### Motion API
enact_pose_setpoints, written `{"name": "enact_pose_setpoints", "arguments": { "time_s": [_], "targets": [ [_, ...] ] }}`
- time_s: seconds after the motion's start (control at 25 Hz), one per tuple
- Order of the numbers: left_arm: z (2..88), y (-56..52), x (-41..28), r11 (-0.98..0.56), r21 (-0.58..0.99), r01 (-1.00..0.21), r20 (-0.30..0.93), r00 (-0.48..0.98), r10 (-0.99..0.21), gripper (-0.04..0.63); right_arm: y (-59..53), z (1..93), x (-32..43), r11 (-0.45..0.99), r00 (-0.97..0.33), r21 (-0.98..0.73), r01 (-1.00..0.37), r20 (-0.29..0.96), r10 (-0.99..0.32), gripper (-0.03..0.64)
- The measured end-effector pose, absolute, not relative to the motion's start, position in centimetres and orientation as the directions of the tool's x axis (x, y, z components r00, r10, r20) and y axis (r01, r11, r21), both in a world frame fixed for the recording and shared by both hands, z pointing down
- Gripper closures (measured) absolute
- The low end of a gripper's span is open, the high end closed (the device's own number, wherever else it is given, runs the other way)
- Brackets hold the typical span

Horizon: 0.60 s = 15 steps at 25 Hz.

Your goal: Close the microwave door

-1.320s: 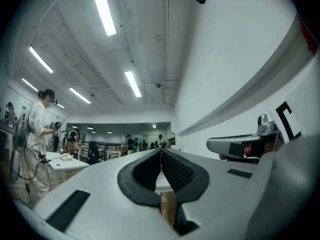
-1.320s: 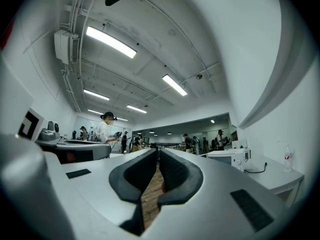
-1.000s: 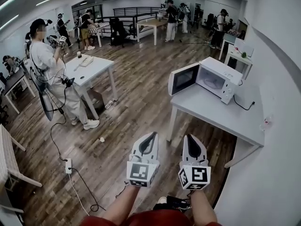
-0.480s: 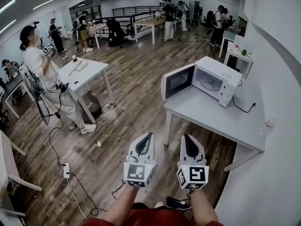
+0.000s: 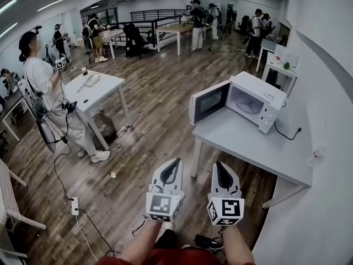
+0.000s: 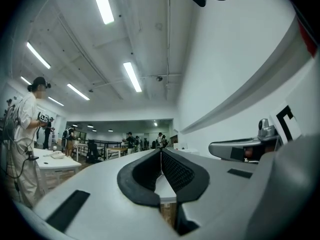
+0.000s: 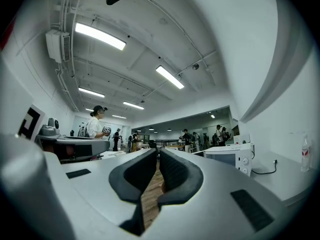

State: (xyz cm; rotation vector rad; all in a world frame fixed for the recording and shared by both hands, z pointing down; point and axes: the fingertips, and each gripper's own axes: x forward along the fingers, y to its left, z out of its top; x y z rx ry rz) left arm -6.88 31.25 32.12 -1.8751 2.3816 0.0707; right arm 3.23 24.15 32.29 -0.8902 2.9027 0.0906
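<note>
A white microwave [image 5: 255, 97] stands at the far end of a grey table [image 5: 248, 142], its door [image 5: 208, 102] swung wide open to the left. Both grippers hang side by side over the wood floor, short of the table's near corner and well away from the microwave. My left gripper [image 5: 176, 163] is shut and empty, its pads meeting at the tips [image 6: 161, 153]. To its right, my right gripper [image 5: 219, 165] is also shut with nothing in it. In the right gripper view the microwave [image 7: 240, 156] shows ahead to the right of the jaws.
A person in white [image 5: 44, 87] stands at the left beside a white table [image 5: 102, 87]. A power strip [image 5: 73, 206] and its cable lie on the floor at lower left. The wall runs along the right. A small bottle [image 5: 317, 150] stands near the grey table's right edge. Several people stand at the back.
I have moved a little nearer the grey table, and both grippers came along side by side, slightly lower. Their jaws stay shut. The microwave door remains open.
</note>
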Motion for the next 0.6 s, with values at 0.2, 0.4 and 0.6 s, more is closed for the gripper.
{"name": "enact_pose_setpoints", "arguments": {
  "time_s": [0.2, 0.4, 0.6],
  "targets": [
    [31.9, 28.9, -10.8, 0.221, -0.025, -0.975, -0.136, -0.216, -0.967, 0.568, 21.8, 31.9, -0.3, 0.816, -0.814, 0.044, -0.576, -0.127, -0.567, 0.578],
    [31.6, 26.7, -15.0, 0.197, -0.037, -0.980, -0.153, -0.189, -0.970, 0.568, 19.7, 31.8, -4.9, 0.807, -0.804, 0.042, -0.589, -0.134, -0.579, 0.578],
    [31.8, 24.9, -19.6, 0.195, -0.023, -0.980, -0.146, -0.190, -0.971, 0.568, 17.5, 32.0, -9.0, 0.801, -0.798, 0.040, -0.598, -0.129, -0.589, 0.578]
  ]
}}
